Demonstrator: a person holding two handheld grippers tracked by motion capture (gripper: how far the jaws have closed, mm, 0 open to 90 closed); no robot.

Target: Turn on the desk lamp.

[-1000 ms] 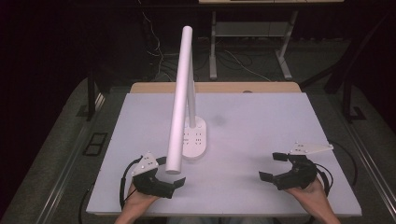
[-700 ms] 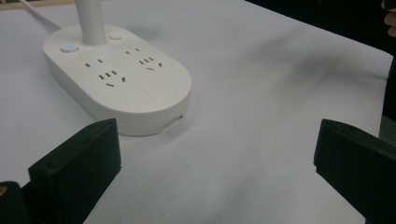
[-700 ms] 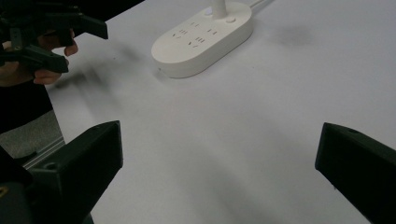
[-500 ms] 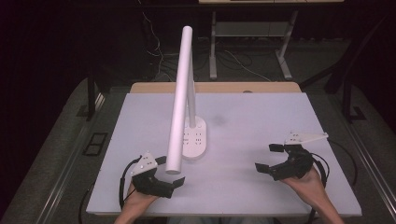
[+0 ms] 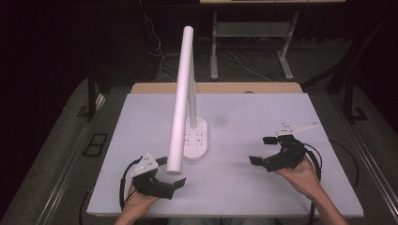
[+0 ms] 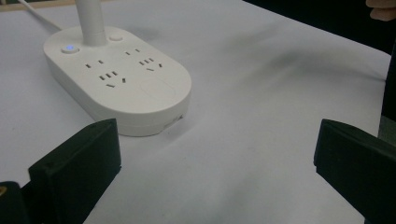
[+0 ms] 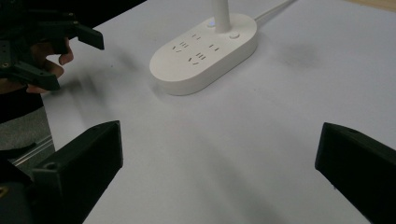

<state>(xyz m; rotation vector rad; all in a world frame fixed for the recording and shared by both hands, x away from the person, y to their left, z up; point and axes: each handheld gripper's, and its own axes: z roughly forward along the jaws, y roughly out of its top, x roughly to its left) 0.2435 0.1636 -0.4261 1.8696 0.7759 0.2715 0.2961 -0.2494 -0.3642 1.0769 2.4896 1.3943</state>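
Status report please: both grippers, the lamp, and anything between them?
Left gripper open, holding nothing, near the lamp base. Right gripper open, holding nothing, off to the right. Lamp upright on the table. Nothing between grippers and base.

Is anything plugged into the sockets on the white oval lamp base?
No, in the left gripper view every socket on the white oval lamp base is bare, with nothing but the lamp's white stem rising from it.
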